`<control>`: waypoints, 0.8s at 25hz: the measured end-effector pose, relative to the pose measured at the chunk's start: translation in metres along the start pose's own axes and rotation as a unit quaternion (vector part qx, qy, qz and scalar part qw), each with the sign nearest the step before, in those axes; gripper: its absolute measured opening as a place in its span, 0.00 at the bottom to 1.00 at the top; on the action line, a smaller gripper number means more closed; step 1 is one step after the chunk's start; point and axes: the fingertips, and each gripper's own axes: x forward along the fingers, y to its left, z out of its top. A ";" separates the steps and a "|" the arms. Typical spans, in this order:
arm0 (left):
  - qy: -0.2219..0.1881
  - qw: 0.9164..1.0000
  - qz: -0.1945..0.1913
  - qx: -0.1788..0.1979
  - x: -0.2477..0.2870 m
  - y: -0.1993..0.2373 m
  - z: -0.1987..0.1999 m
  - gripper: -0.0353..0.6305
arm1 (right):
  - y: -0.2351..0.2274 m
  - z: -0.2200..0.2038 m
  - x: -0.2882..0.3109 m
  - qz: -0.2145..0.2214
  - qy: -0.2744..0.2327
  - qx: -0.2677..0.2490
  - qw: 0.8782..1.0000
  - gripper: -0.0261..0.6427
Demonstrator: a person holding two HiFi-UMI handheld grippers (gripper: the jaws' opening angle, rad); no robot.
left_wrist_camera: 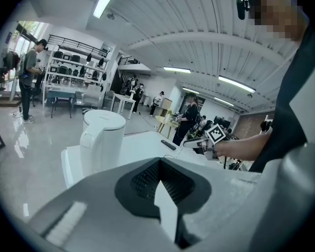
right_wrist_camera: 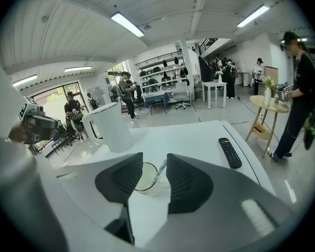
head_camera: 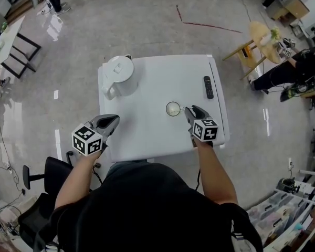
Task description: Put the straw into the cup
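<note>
The straw (right_wrist_camera: 158, 172) leans in the cup (head_camera: 173, 109) on the counter (head_camera: 157, 80). The right tool (head_camera: 190, 111) is spread just beside it, and the left tool (head_camera: 113, 121) is pressed together, empty.

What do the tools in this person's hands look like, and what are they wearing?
The left gripper and right gripper are grey wedge-shaped shells with dark ribbed pads, each carrying a white cube of black square markers. Clothing: black short-sleeved top.

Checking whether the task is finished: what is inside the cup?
A straw leans inside the cup, top above the rim. The right gripper covers the cup's left side.
</note>
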 end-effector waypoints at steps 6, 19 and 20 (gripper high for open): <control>-0.006 1.000 0.000 0.007 -0.006 -0.005 0.004 0.05 | -0.004 0.011 -0.010 -0.013 -0.010 -0.005 1.000 0.30; -0.022 0.999 -0.005 0.027 -0.024 -0.021 0.013 0.05 | 0.003 0.024 -0.045 -0.022 -0.037 -0.016 0.999 0.30; -0.024 0.999 -0.006 0.028 -0.026 -0.023 0.014 0.05 | 0.005 0.024 -0.048 -0.022 -0.039 -0.016 0.999 0.30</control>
